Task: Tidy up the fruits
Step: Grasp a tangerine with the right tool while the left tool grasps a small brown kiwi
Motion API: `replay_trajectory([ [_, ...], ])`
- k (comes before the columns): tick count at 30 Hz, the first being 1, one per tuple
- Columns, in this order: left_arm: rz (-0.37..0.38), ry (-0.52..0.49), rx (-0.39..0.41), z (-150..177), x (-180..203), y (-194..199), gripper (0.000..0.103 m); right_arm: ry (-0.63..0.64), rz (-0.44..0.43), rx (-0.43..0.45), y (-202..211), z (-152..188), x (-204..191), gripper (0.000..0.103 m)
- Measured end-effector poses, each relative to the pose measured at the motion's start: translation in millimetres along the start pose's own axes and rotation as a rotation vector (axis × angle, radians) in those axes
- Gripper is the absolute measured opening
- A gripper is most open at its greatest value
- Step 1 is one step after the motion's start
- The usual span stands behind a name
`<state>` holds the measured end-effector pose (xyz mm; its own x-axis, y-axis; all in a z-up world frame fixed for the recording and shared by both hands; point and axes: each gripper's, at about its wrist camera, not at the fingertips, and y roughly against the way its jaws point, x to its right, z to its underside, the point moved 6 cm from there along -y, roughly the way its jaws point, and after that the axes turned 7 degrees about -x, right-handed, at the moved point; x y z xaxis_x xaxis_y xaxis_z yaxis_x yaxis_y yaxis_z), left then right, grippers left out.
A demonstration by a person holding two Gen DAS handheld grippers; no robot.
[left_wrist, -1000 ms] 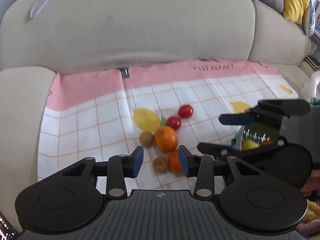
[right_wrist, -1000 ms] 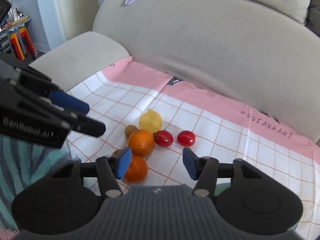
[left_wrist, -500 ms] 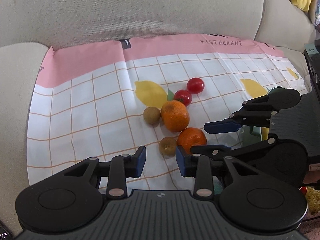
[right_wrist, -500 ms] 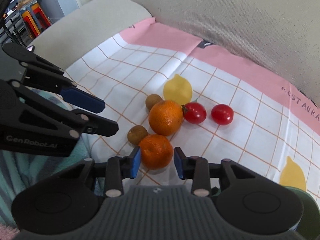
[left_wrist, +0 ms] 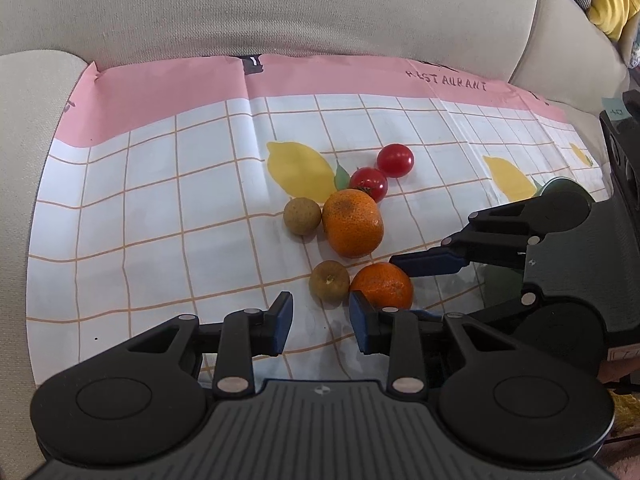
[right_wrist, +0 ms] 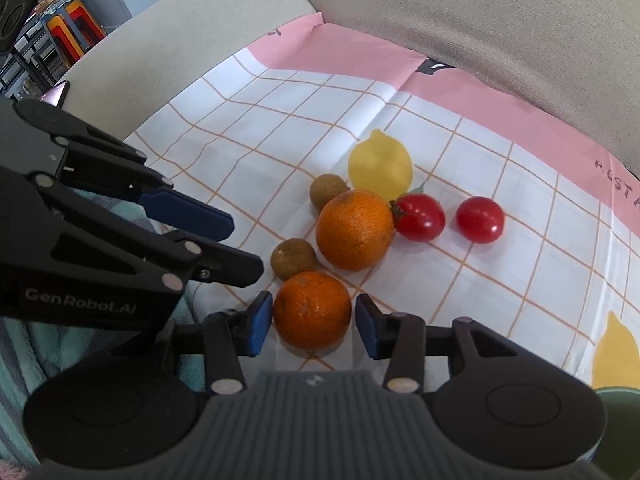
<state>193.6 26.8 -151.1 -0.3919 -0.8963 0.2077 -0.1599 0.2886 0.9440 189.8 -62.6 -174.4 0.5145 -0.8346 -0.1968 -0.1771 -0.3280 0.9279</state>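
Fruit lies on a checked cloth point(left_wrist: 160, 240): two red tomatoes point(left_wrist: 395, 160), a big orange point(left_wrist: 353, 223), a smaller orange point(right_wrist: 312, 310) and two small brown fruits point(left_wrist: 329, 281). My right gripper point(right_wrist: 313, 322) straddles the smaller orange. Its jaws are opening, and a thin gap shows at the right pad. My left gripper point(left_wrist: 320, 316) points down just short of the nearer brown fruit. Its jaws are closing with nothing between them. In the right wrist view the left gripper point(right_wrist: 246, 246) sits left of that brown fruit point(right_wrist: 294, 258).
The cloth, with a pink border and printed lemons, covers a beige sofa seat point(left_wrist: 24, 128) with the backrest point(left_wrist: 280, 8) behind. A green cup point(right_wrist: 618, 404) stands at the right, near the right gripper. Shelves and clutter point(right_wrist: 36, 40) stand past the sofa arm.
Both grippers have come down and closer to the fruit. The right jaws narrowed around the smaller orange, then widened slightly. The left jaws have narrowed.
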Motion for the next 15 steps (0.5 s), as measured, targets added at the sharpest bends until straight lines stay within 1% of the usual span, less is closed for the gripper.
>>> replay_trajectory([
  [5,-0.009,-0.017,-0.001,2,2,-2,0.038,0.014,0.015,0.006,3,2,-2,0.04],
  [10,-0.017,-0.052,-0.001,2,6,-3,0.038,0.046,0.086,0.026,18,7,3,0.039],
  [13,-0.041,-0.083,-0.018,2,11,-8,0.038,0.036,0.134,0.044,28,9,12,0.039],
  [15,-0.047,-0.097,-0.025,1,14,-10,0.038,0.011,0.148,0.072,38,11,19,0.039],
])
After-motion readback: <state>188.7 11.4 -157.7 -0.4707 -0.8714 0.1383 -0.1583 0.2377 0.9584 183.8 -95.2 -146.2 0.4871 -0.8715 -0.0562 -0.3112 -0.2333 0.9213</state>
